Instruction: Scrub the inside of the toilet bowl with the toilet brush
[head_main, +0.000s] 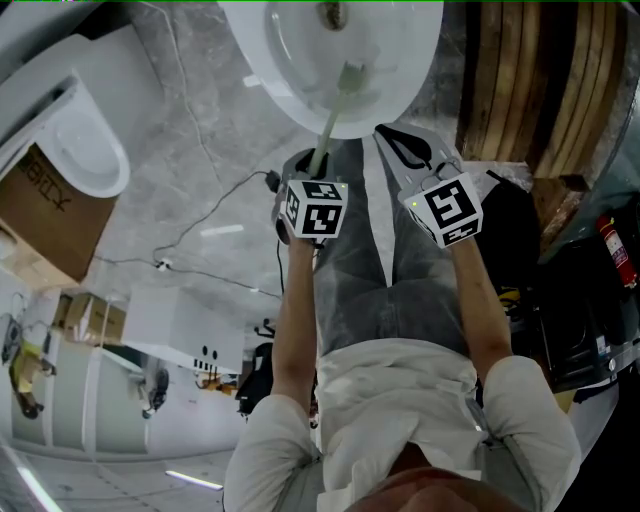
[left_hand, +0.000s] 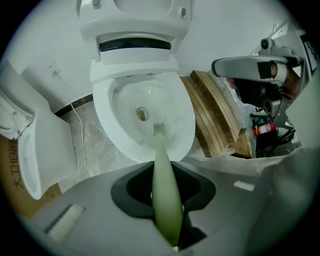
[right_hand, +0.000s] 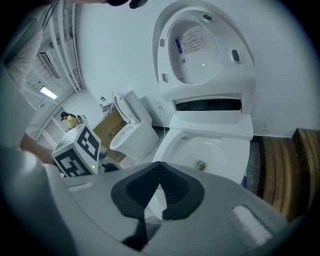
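The white toilet bowl (head_main: 400, 90) is at the top middle of the head view, its lid (right_hand: 200, 45) raised. My left gripper (head_main: 318, 165) is shut on the pale green handle of the toilet brush (left_hand: 165, 185). The brush runs forward over the rim (left_hand: 102, 115), and its bristle head (left_hand: 158, 127) is inside the bowl, just below the drain hole (left_hand: 142, 114). My right gripper (head_main: 402, 145) hangs beside the left one, before the bowl's front edge. In the right gripper view its jaws (right_hand: 159, 170) are shut with nothing between them.
A second white toilet (head_main: 85, 150) and a cardboard box (head_main: 45, 215) stand at the left. Stacked wooden planks (head_main: 540, 80) lean at the right, with a red fire extinguisher (head_main: 618, 250) beyond. A thin cable (head_main: 200, 225) trails over the grey marble floor.
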